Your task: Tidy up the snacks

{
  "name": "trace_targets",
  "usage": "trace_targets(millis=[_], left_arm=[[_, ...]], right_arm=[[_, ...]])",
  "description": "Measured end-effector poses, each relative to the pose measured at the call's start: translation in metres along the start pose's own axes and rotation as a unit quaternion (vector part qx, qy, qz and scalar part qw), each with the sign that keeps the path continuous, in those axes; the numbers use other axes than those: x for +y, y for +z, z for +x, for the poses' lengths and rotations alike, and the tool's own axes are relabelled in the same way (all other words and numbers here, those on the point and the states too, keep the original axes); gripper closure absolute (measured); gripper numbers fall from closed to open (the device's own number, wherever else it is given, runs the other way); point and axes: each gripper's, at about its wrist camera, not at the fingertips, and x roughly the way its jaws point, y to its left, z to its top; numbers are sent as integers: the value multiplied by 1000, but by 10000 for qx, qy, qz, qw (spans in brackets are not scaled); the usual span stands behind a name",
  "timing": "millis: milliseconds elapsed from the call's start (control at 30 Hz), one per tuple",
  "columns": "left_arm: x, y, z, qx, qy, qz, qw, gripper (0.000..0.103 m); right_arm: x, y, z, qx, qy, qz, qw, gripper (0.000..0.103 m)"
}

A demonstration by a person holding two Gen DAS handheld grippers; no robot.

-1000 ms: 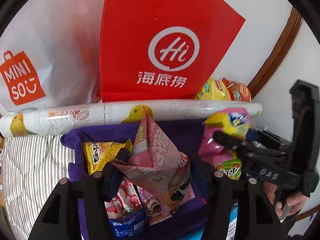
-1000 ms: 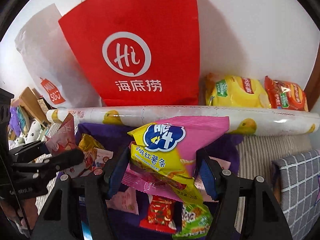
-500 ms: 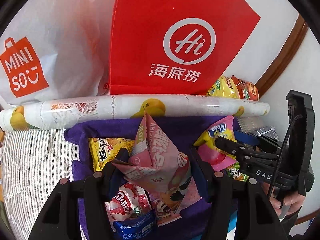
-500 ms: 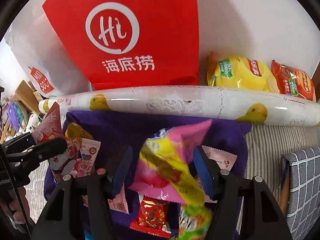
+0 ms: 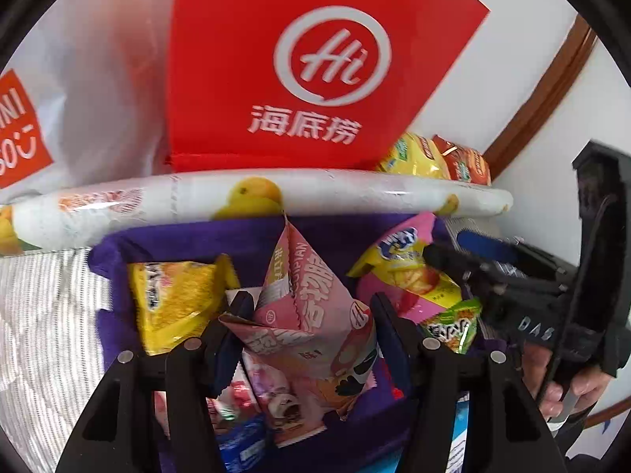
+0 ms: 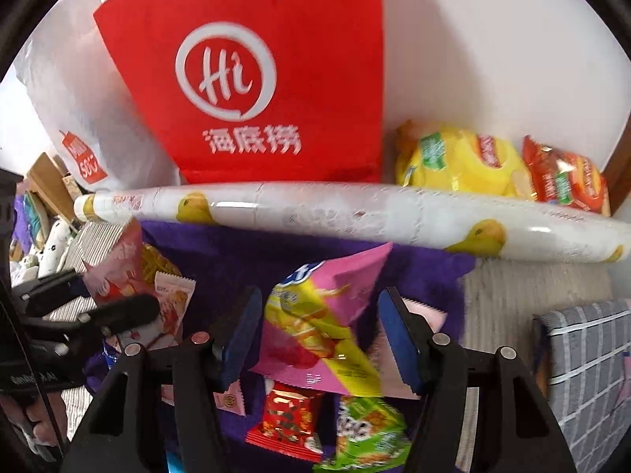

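Note:
My left gripper [image 5: 311, 315] is shut on a pale pink snack bag [image 5: 307, 307] and holds it above the purple cloth [image 5: 189, 236]. My right gripper [image 6: 319, 315] is open; a pink and yellow chip bag [image 6: 315, 323] lies loose between its blue pads, tilted on the purple cloth [image 6: 244, 264]. That chip bag also shows in the left wrist view [image 5: 402, 276], with the right gripper [image 5: 445, 256] beside it. Several small snack packs lie on the cloth: a yellow one [image 5: 173, 299], a red one [image 6: 288, 418] and a green one [image 6: 366, 433].
A red Hi paper bag [image 6: 252, 79] and a white Miniso bag [image 5: 79, 79] stand against the wall behind a white duck-print roll [image 6: 315, 213]. Yellow [image 6: 457, 161] and red [image 6: 564, 181] chip bags lie at the back right. A grey checked cloth [image 6: 583, 354] lies at right.
My right gripper opened and let go of the pink and yellow chip bag, which dropped onto the purple cloth. My left gripper moved closer to the cloth, still holding the pink bag.

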Motion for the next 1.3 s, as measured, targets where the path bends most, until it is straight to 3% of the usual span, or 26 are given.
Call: trace_targets(millis=[400, 600, 800, 967, 1300], left_arm=[[-20, -8, 28, 403, 130, 158, 9990, 44], [-19, -8, 30, 418, 138, 107, 9990, 43], [-19, -8, 32, 479, 310, 133, 9983, 35], [-20, -6, 27, 434, 293, 140, 9985, 28], [-32, -4, 1, 365, 398, 236, 9983, 27]], right_arm=[[-8, 2, -17, -218, -50, 1, 9997, 41], [-6, 2, -17, -182, -63, -8, 9998, 41], [-2, 1, -15, -141, -68, -66, 9999, 41], [-2, 2, -17, -144, -78, -41, 9999, 41], [-1, -5, -42, -200, -305, 43, 9993, 41]])
